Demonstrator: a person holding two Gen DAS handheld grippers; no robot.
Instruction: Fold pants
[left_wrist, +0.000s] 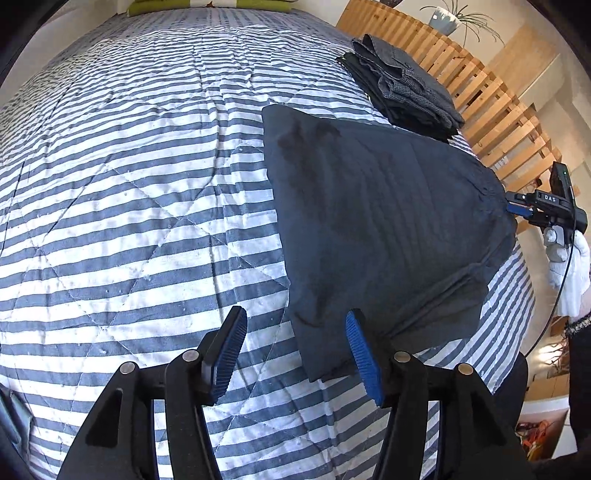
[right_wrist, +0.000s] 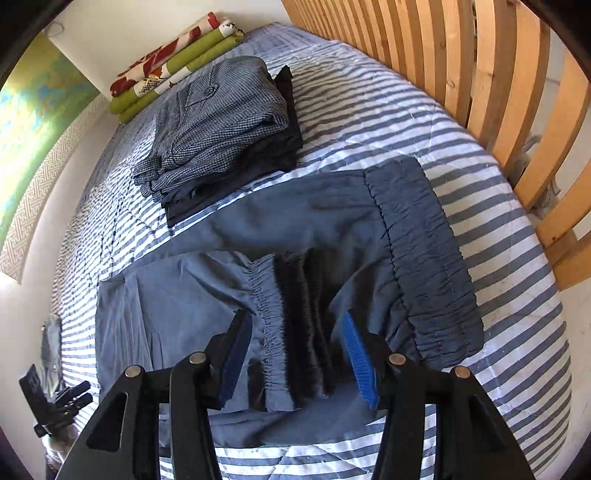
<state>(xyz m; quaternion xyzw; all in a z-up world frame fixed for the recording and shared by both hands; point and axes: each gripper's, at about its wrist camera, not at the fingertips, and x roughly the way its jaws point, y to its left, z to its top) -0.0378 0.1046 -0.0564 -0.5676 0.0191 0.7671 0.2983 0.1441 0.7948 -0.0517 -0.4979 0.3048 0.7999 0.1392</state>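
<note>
Right wrist view: right gripper (right_wrist: 295, 354) released, pants (right_wrist: 332, 229) waistband between jaws, untouched; left gripper (left_wrist: 295, 354) released beside pants' corner.

Both grippers (left_wrist: 295, 354) (right_wrist: 295, 354) agape, angled downward

The dark blue pants (right_wrist: 332, 236) lie folded flat on the striped bedspread (right_wrist: 480, 229), near its slatted-rail edge. Their gathered elastic waistband is doubled over on top

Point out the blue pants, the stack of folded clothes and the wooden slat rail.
blue pants (right_wrist: 424, 236): right wrist view, on the gathered waistband.
stack of folded clothes (right_wrist: 221, 122): right wrist view, on the top checked garment.
wooden slat rail (left_wrist: 491, 107): left wrist view, on a slat.
</note>
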